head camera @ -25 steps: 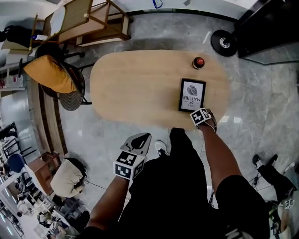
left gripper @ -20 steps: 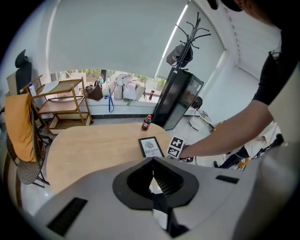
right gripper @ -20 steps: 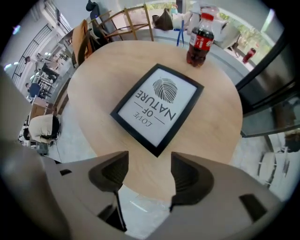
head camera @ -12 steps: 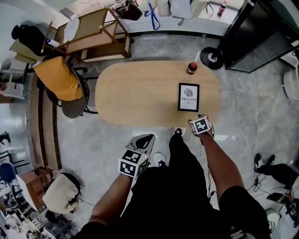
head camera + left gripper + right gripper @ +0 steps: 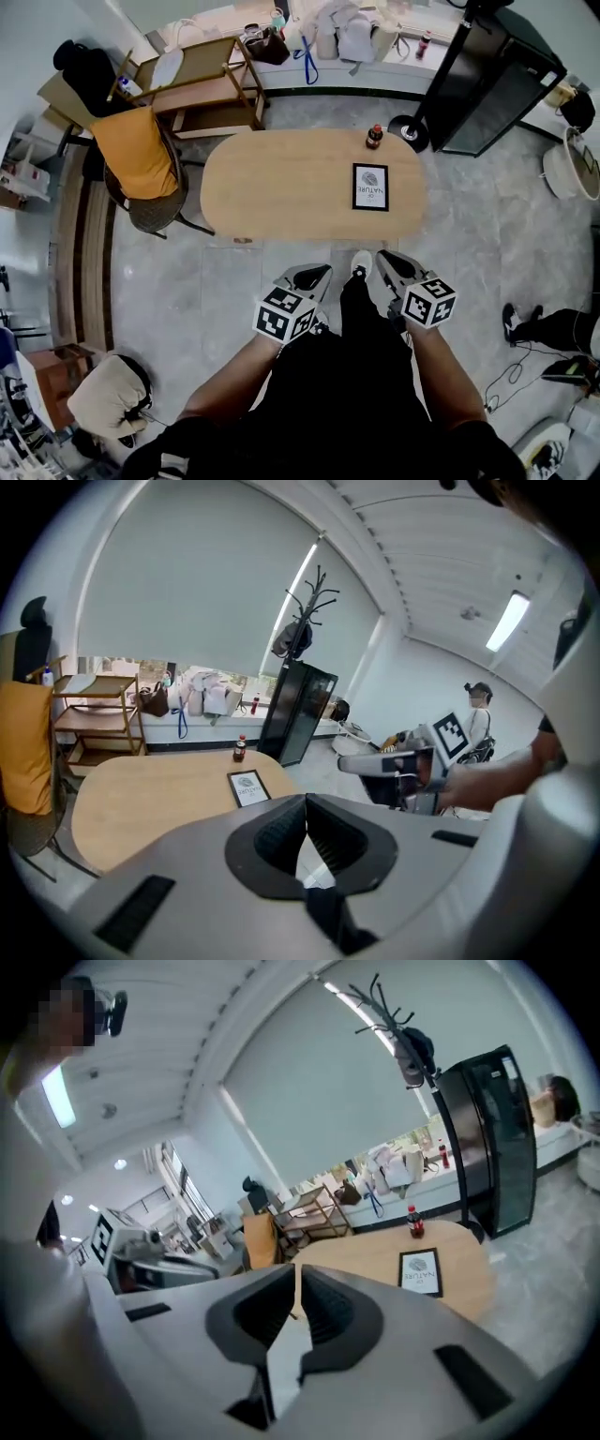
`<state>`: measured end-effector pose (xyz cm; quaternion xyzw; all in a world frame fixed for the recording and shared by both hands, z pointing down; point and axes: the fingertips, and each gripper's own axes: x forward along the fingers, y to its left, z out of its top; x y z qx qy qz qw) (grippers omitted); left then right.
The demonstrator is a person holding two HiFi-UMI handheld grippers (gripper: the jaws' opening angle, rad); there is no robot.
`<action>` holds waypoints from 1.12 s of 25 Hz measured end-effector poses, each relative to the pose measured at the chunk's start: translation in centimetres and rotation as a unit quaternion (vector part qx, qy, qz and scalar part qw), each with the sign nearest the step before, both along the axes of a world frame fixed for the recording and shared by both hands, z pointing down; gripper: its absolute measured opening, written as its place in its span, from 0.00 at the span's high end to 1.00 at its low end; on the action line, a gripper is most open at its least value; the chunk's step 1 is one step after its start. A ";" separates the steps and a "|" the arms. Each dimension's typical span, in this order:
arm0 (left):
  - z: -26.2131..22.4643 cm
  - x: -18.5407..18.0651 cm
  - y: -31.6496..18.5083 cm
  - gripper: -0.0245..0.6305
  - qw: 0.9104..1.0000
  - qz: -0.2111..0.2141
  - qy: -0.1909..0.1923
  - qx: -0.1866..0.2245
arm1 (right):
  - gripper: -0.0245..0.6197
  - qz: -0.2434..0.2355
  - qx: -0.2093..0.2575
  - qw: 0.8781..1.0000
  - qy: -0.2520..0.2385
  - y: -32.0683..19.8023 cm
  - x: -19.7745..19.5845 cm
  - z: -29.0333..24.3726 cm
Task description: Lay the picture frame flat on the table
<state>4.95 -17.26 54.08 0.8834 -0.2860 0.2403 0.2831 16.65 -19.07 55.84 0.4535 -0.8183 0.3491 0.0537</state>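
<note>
Picture frame (image 5: 370, 187) lies flat at the table's (image 5: 281, 187) right end, job looks done, so we hold both claws short of the table: left gripper (image 5: 312, 275) pinched together, empty; right gripper (image 5: 386, 262) closing on nothing.

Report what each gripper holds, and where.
Nothing. The left gripper is shut and empty; the jaws of the right gripper are closing on nothing. The frame lies on the table, untouched.
</note>
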 end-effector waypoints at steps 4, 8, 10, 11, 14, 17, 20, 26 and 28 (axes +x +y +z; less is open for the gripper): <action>-3.3 2.2 2.8 0.95 0.999 0.027 0.012 0.023 | 0.95 -0.003 0.035 0.998 -0.043 4.7 0.7 -6.3; -5.6 4.2 3.6 0.95 0.998 0.027 0.021 0.044 | 0.96 -0.017 0.052 0.999 -0.007 6.6 2.5 -8.1; -5.9 4.9 4.0 0.95 0.998 0.019 0.022 0.051 | 0.96 -0.026 0.054 0.998 0.003 7.2 3.2 -8.1; -6.0 5.3 4.2 0.95 0.998 0.012 0.023 0.054 | 0.96 -0.029 0.054 0.998 0.004 7.6 3.6 -8.1; -6.4 6.3 4.3 0.95 0.998 -0.015 0.029 0.055 | 0.96 -0.040 0.050 0.998 0.002 8.4 5.3 -8.7; -7.2 7.6 4.4 0.95 0.997 -0.033 0.031 0.059 | 0.96 -0.052 0.058 0.997 0.002 9.2 7.5 -9.9; -8.0 9.0 4.6 0.95 0.996 -0.031 0.021 0.077 | 0.96 -0.053 0.065 0.996 0.000 9.4 9.6 -10.6; -8.8 11.1 5.8 0.95 0.996 -0.019 0.006 0.092 | 0.96 -0.056 0.078 0.995 0.001 10.0 11.2 -10.5; -8.8 11.5 5.9 0.95 0.995 -0.021 0.003 0.094 | 0.96 -0.059 0.080 0.995 0.003 10.2 11.4 -10.2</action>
